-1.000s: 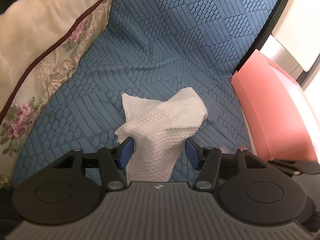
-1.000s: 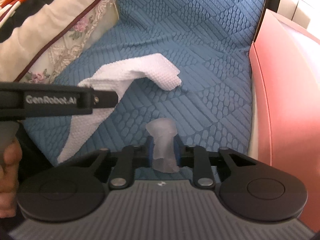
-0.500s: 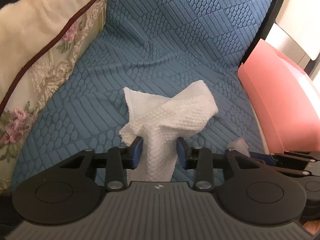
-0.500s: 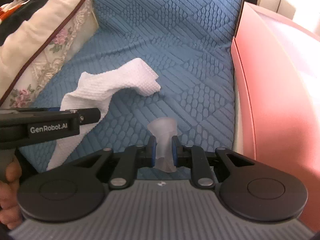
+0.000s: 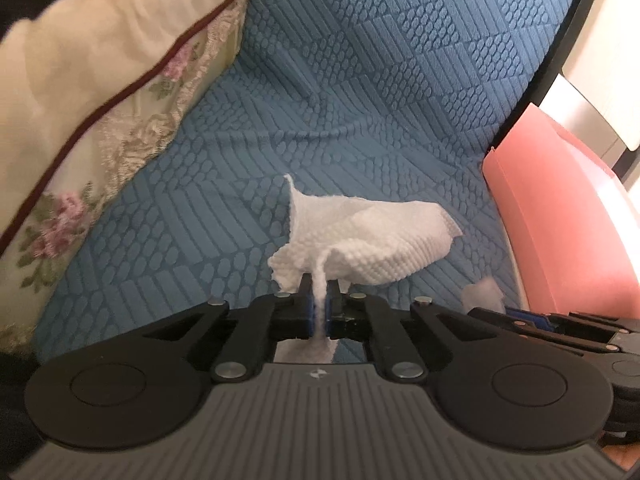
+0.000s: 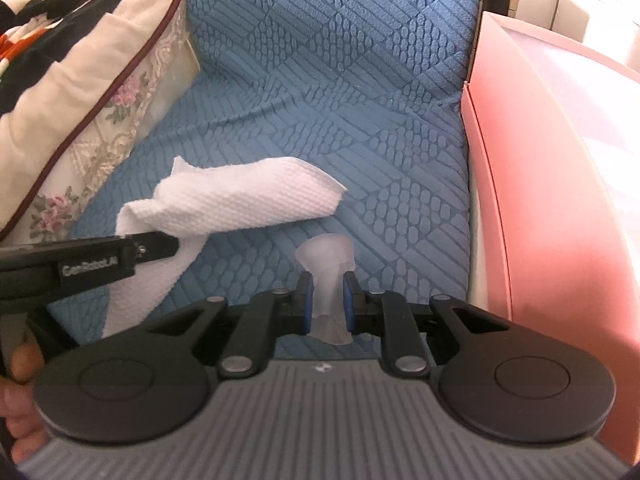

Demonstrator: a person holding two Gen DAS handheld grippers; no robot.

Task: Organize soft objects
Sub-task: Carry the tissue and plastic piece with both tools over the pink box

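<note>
R gripper (image 6: pixel 325 296) pinches a translucent soft piece (image 6: pixel 328 258) btwn blue pads. White textured cloth (image 6: pixel 240 200) lies ahead-left on blue quilted cushion (image 6: pixel 340 80), held by L gripper (image 6: pixel 156 246). Pink box (image 6: pixel 540 200) to its right.

The towel (image 5: pixel 372 240) is white embossed paper, dimpled and matt. The seat cover (image 5: pixel 360 92) is blue quilted cloth; the pillow (image 5: pixel 92 80) lacy, flowered fabric. The bin (image 6: pixel 552 200) looks smooth pink plastic.

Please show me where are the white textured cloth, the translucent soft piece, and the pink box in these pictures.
white textured cloth (image 5: pixel 372 240): left wrist view, on its bunched middle, above the jaws.
translucent soft piece (image 6: pixel 329 258): right wrist view, on its flared top, above the jaws.
pink box (image 6: pixel 532 216): right wrist view, on its side wall.
</note>
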